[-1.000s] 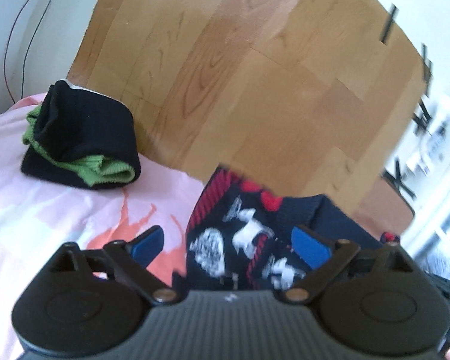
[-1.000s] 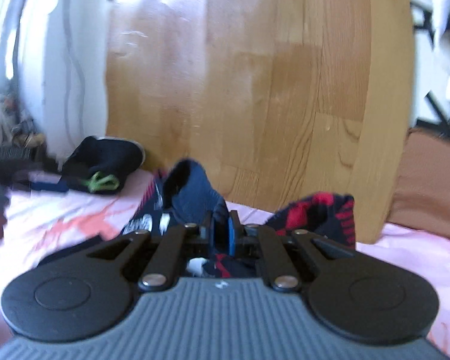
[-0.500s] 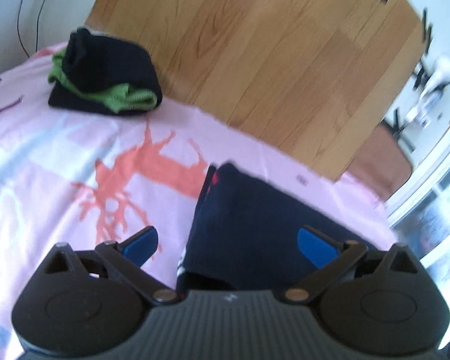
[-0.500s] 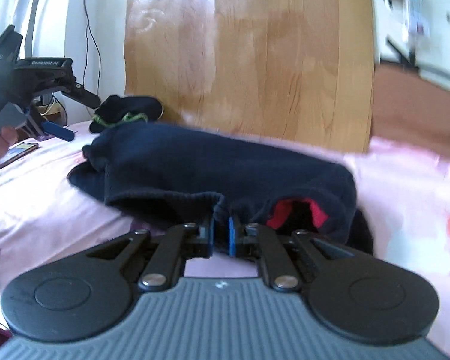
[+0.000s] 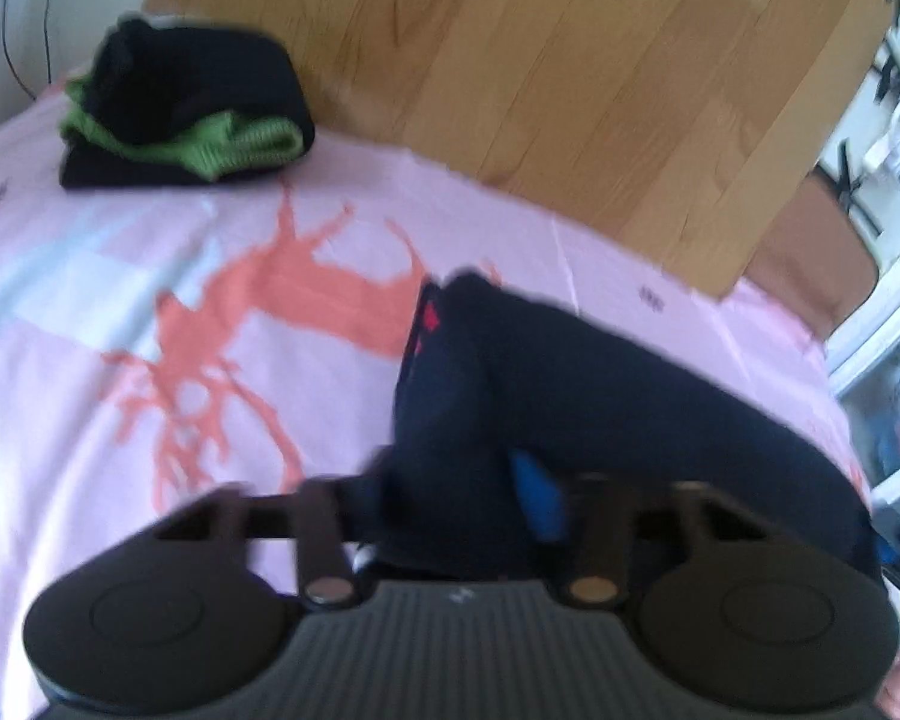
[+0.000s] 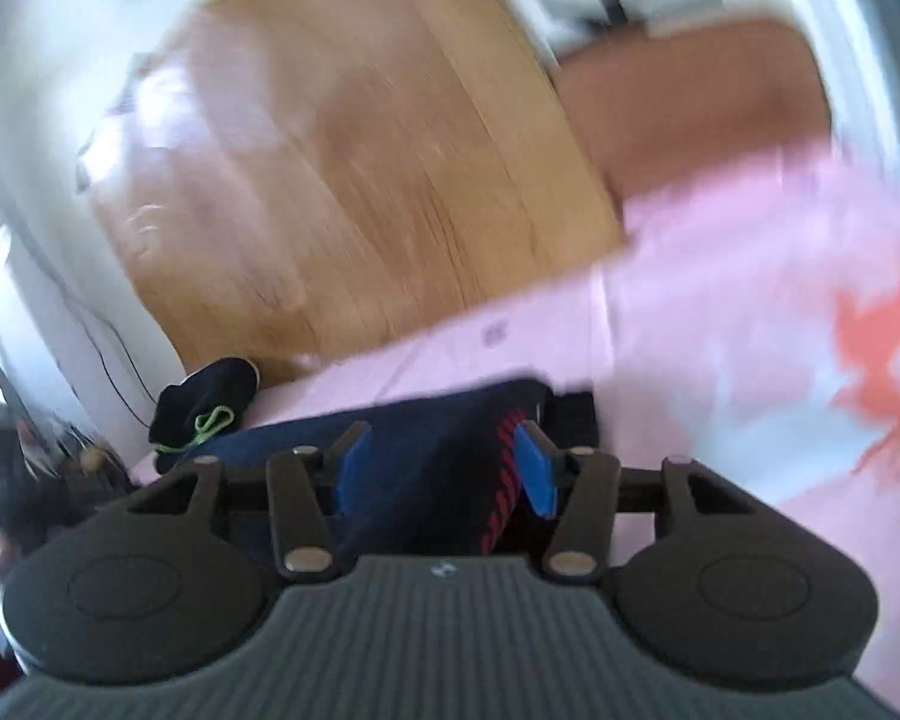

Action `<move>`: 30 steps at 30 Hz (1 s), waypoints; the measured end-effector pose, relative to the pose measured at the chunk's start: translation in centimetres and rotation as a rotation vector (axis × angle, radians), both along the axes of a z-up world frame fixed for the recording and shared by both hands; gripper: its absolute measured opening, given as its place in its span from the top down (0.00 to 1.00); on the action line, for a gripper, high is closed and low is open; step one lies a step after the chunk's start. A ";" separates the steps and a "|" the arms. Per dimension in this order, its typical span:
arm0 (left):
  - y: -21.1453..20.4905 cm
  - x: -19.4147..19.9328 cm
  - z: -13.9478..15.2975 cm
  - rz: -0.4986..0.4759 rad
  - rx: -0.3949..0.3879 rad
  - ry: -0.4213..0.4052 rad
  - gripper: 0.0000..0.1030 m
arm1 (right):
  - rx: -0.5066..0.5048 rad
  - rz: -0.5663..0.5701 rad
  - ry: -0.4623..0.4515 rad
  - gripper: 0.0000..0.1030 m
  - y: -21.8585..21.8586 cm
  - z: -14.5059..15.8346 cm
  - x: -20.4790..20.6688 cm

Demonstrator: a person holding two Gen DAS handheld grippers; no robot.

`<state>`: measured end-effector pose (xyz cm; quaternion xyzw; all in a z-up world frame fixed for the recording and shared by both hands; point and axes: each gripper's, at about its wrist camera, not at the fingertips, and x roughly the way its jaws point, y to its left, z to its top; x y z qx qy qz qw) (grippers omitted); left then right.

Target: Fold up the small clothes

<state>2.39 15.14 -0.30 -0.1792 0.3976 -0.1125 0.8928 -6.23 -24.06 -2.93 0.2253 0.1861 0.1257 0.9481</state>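
A dark navy garment with red trim (image 5: 600, 396) lies folded on the pink bed sheet (image 5: 150, 360). My left gripper (image 5: 450, 498) is closing around its near edge; the cloth sits between the jaws, and only the right blue pad (image 5: 540, 504) shows. In the right wrist view the same garment (image 6: 426, 450) lies under my right gripper (image 6: 444, 468), whose blue pads stand apart over the cloth, so it is open. Both views are blurred.
A folded black and green garment (image 5: 174, 114) sits at the far left of the bed, also in the right wrist view (image 6: 204, 408). A wooden headboard (image 5: 540, 60) stands behind the bed. Cables hang on the white wall at left.
My right gripper has opened and let go of the navy garment, which now lies on the sheet. My left gripper's jaws have narrowed around the garment's near edge.
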 end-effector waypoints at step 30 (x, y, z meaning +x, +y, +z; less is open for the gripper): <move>-7.9 0.2 4.1 -0.063 0.264 -0.157 0.63 | -0.251 0.124 -0.015 0.62 6.1 1.2 4.9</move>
